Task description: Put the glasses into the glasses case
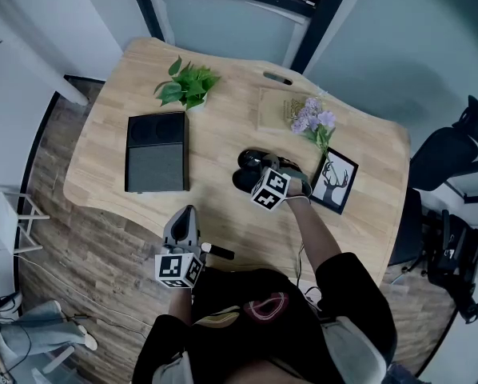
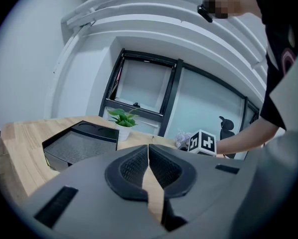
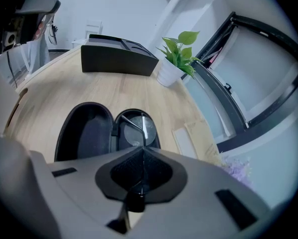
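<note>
Right gripper view, glasses clamped in hand-held gripper

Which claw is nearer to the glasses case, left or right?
Right. The right claw hangs over the open glasses case, holding the glasses. The left claw is apart, near the table edge by the person.

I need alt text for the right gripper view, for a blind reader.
The right gripper pinches the glasses by one thin arm, holding them at the open black glasses case on a wooden table. A potted plant stands behind.
</note>
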Demonstrator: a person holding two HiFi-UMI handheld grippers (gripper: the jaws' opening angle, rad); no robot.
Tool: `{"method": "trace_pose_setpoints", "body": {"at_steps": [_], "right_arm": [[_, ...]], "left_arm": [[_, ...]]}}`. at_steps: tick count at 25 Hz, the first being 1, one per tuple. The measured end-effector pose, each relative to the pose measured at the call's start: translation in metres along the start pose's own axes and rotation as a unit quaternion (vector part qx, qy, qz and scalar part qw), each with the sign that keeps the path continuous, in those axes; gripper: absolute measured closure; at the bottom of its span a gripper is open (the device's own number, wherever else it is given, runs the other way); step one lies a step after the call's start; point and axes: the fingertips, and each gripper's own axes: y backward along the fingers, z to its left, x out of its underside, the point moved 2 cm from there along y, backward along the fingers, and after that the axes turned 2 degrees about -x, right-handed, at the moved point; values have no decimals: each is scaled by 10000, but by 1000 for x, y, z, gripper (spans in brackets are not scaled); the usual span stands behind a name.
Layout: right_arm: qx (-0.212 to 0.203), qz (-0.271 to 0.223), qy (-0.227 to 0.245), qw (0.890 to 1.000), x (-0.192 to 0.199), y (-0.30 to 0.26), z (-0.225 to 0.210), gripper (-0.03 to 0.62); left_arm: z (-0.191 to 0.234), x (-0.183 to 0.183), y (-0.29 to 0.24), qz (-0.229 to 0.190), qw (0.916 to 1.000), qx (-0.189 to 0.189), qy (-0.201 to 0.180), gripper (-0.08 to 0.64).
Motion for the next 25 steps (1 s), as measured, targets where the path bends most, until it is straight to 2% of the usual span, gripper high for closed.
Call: {"method": "trace_pose_setpoints", "body": {"at_steps": [19,25], "right_arm": [[-61,2,148,9999,-4,-5,3,574],[-134,-31,18,9999,-3,-2,3,505]], "left_arm": [[5,12,2,166,9998,-93,11,541],[8,14,3,187,9997,-130,33,541]]}}
